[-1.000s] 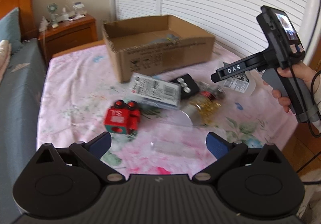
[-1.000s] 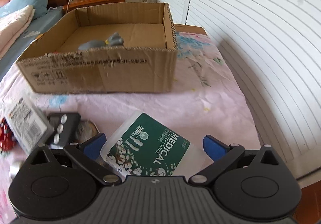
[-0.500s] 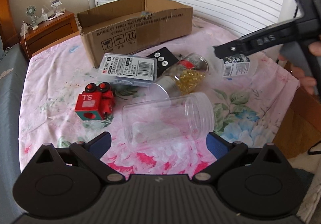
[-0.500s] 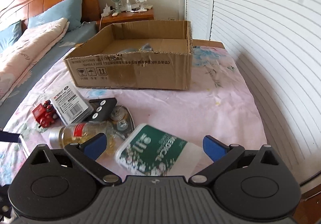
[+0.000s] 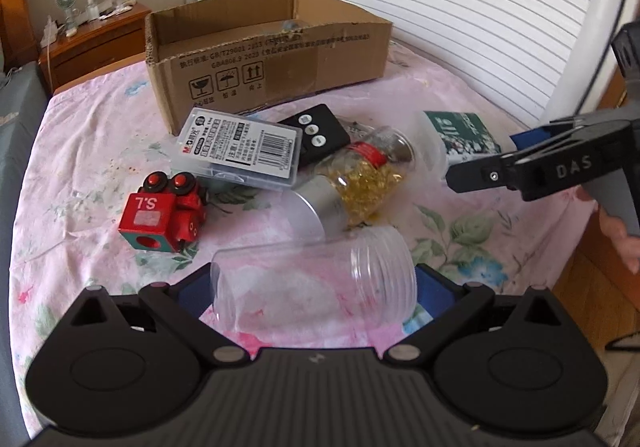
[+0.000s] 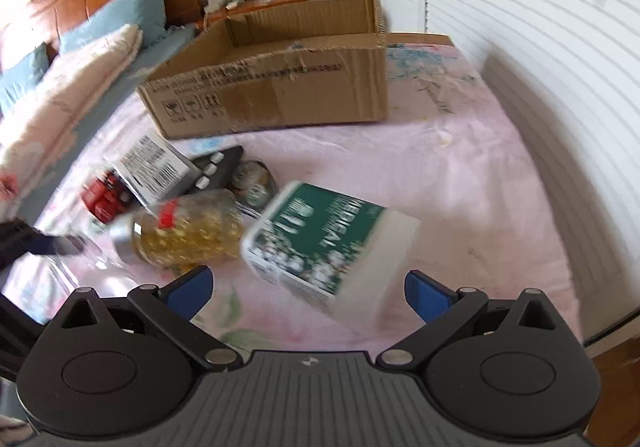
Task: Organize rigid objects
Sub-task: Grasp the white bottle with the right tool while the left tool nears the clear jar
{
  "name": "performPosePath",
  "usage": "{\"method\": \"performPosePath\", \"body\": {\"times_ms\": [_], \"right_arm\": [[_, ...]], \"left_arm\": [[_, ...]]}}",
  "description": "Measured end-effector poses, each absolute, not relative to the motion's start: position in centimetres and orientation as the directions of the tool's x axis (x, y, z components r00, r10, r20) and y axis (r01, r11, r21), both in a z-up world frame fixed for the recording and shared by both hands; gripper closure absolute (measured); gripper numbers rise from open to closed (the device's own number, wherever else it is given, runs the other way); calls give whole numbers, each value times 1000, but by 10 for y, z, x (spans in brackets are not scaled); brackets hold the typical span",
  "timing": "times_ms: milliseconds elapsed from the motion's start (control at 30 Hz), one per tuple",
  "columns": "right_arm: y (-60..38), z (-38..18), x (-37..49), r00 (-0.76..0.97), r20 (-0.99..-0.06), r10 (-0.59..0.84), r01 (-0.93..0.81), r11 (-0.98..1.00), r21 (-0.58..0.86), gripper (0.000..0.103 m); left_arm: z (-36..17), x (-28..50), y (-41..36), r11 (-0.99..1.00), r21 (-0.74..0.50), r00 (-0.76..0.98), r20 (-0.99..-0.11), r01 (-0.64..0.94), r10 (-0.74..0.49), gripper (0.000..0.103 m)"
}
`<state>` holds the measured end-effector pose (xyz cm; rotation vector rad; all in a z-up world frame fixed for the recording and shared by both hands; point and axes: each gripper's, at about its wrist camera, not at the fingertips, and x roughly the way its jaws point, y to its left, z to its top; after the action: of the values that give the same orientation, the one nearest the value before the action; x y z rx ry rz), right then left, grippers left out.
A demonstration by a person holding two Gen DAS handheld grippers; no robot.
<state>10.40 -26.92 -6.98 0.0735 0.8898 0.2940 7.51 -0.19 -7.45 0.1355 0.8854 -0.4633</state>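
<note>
A clear empty plastic jar (image 5: pixel 312 283) lies on its side on the pink floral sheet (image 5: pixel 92 151), between the open fingers of my left gripper (image 5: pixel 312 293); whether the pads touch it I cannot tell. A lidded box of cotton swabs with a green label (image 6: pixel 328 243) lies just ahead of my open right gripper (image 6: pixel 308 289), blurred by motion. In the left wrist view the right gripper (image 5: pixel 488 159) hovers beside that swab box (image 5: pixel 460 135). The open cardboard box (image 5: pixel 272 59) stands behind the pile.
Between the grippers lie a jar of yellow capsules (image 5: pixel 352 183), a black remote (image 5: pixel 316 131), a clear labelled case (image 5: pixel 244 147) and a red toy train (image 5: pixel 164 215). A nightstand (image 5: pixel 92 35) and pillows (image 6: pixel 100 27) are at the left; white shutters are at the right.
My left gripper has come down and forward, so the clear jar now sits between its fingers. The right gripper has drawn back and swung; the swab box lies further ahead of it.
</note>
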Motion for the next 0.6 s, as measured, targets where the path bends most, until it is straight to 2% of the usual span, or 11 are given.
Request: {"method": "performPosePath", "body": {"times_ms": [200, 500, 600], "right_arm": [[-260, -70, 121, 611, -752, 247, -175, 969, 175, 0], [-265, -79, 120, 609, -793, 33, -128, 990, -57, 0], [-273, -88, 117, 590, -807, 40, -138, 989, -52, 0]], "left_arm": [[-76, 76, 2, 905, -80, 545, -775, 418, -320, 3], [-81, 77, 10, 930, -35, 556, -793, 366, -248, 3], [-87, 77, 10, 931, -44, 547, -799, 362, -250, 3]]}}
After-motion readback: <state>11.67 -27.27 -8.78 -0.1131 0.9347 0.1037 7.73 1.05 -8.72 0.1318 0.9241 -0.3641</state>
